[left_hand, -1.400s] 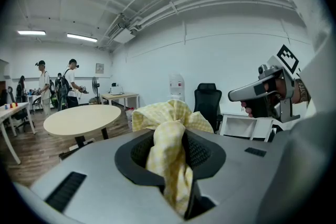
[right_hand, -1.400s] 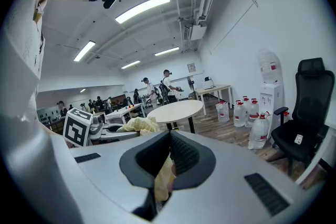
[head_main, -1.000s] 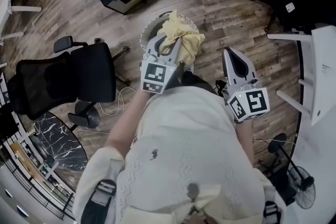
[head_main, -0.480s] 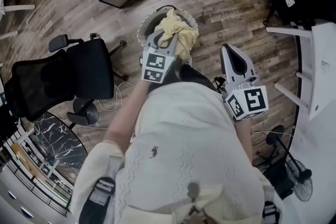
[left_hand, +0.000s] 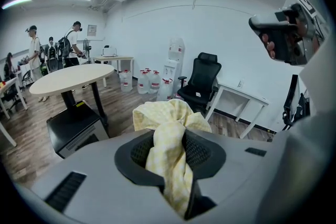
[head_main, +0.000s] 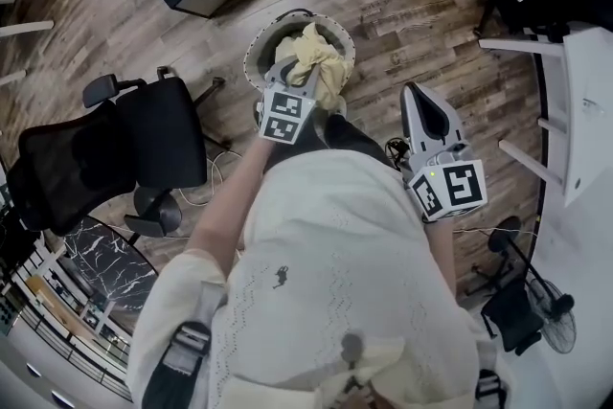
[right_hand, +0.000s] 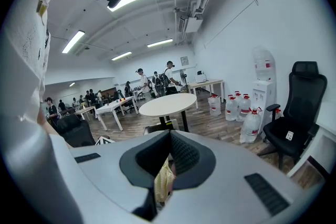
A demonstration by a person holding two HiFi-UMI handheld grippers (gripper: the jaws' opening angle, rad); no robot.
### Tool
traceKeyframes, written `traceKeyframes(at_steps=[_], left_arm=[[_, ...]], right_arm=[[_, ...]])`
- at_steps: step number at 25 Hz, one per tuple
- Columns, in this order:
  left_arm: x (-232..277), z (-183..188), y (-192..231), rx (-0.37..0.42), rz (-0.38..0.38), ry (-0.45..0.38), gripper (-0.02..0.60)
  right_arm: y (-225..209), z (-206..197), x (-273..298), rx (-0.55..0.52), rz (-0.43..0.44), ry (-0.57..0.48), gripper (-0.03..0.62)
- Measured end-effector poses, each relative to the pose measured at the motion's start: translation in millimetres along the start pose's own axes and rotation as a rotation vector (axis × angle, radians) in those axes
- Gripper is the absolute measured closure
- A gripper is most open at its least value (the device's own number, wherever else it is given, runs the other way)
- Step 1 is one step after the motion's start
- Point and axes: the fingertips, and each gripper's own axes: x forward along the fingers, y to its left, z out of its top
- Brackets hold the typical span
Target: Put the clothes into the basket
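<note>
Left gripper (head_main: 303, 72) is clamped on a bunched fold of what looks like a soft, light yellow cloth (head_main: 326, 60) over the basket (head_main: 257, 41), and the right gripper (head_main: 422, 97) is closed and empty.

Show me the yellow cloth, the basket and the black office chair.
yellow cloth (head_main: 322, 55), head view, bunched top
basket (head_main: 251, 54), head view, left rim
office chair (head_main: 163, 127), head view, seat
</note>
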Motion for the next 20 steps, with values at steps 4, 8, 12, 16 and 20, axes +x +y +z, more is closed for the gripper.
traceKeyframes(at_steps=[4, 8, 12, 16, 20], left_arm=[[12, -17, 3, -0.012, -0.014, 0.048, 0.468], [27, -29, 4, 0.002, -0.025, 0.076, 0.468], [40, -50, 4, -0.002, -0.046, 0.134, 0.468], [55, -64, 6, 0.013, -0.072, 0.185, 0.469], [69, -79, 8, 0.05, -0.101, 0.247, 0.468]], right_arm=[[0, -3, 1, 0.007, -0.013, 0.005, 0.586], [-5, -5, 3, 0.013, -0.022, 0.011, 0.586], [-5, -9, 7, 0.016, -0.024, 0.017, 0.586], [-1, -14, 15, 0.019, -0.018, 0.036, 0.586], [4, -18, 23, 0.029, -0.014, 0.047, 0.586]])
